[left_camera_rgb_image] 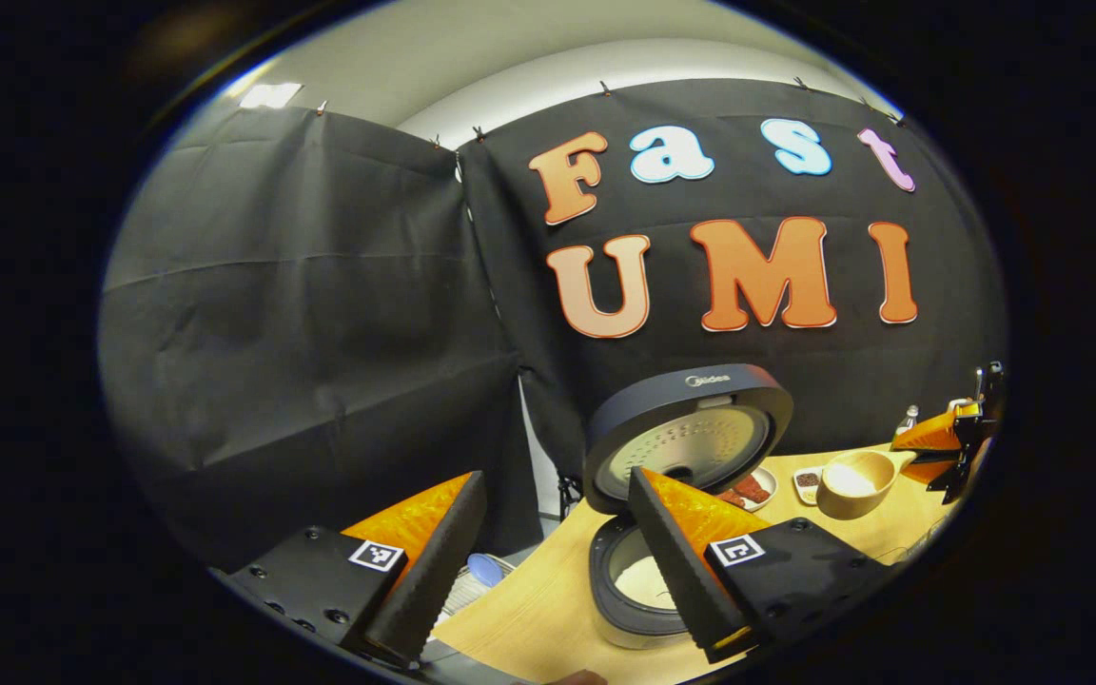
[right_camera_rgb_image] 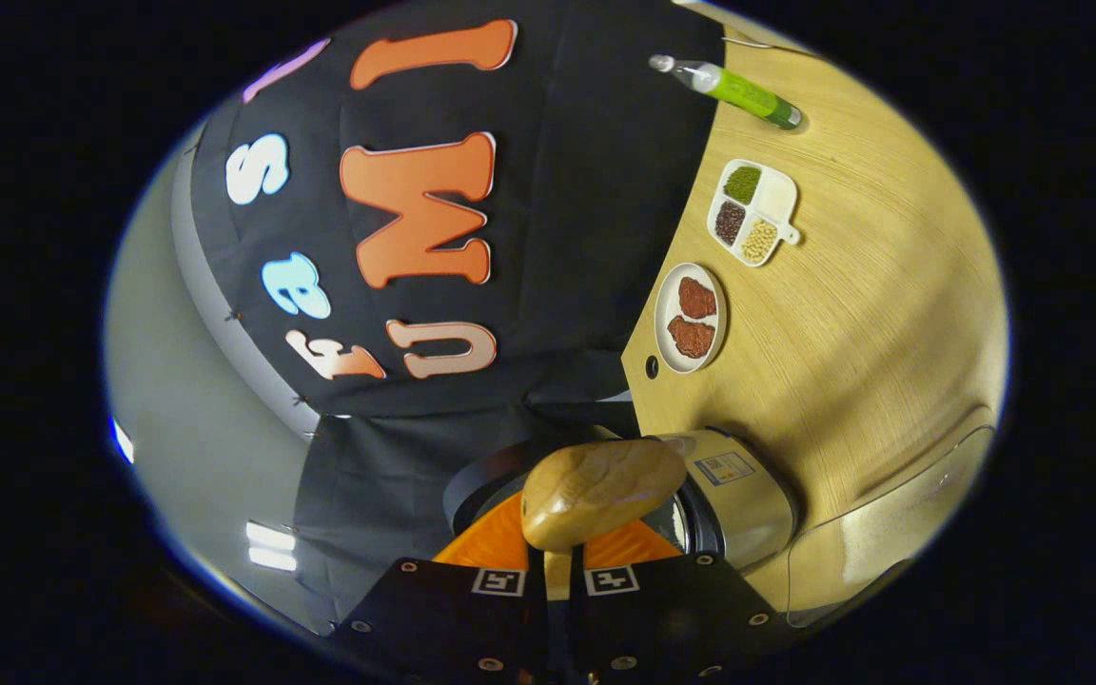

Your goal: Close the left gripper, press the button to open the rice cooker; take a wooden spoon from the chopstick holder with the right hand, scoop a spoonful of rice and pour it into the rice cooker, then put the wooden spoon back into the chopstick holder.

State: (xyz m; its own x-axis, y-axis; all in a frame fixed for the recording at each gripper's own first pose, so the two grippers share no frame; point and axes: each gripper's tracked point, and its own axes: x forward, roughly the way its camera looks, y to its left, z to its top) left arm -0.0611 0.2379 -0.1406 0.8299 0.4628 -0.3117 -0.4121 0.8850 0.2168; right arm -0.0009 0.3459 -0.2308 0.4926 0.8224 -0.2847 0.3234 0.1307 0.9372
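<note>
The rice cooker (left_camera_rgb_image: 638, 585) stands open on the wooden table (left_camera_rgb_image: 529, 618), its lid (left_camera_rgb_image: 691, 433) tipped up and pale rice in the pot. My left gripper (left_camera_rgb_image: 557, 571) is open just in front of it, with nothing between the fingers. A wooden bowl (left_camera_rgb_image: 854, 483) holding rice sits to the cooker's right, and my right gripper (left_camera_rgb_image: 948, 442) is beyond it. In the right gripper view, my right gripper (right_camera_rgb_image: 556, 561) is shut on the handle of the wooden spoon (right_camera_rgb_image: 600, 490). The view is rolled sideways, and the spoon's rounded back covers part of the cooker (right_camera_rgb_image: 743, 504).
A plate with two reddish pieces (right_camera_rgb_image: 691, 317), a divided dish of grains (right_camera_rgb_image: 753, 211) and a green bottle (right_camera_rgb_image: 738, 90) lie along the back of the table (right_camera_rgb_image: 871, 333). A clear sheet (right_camera_rgb_image: 890, 542) lies near the cooker. Something blue (left_camera_rgb_image: 485, 569) sits past the table's left edge.
</note>
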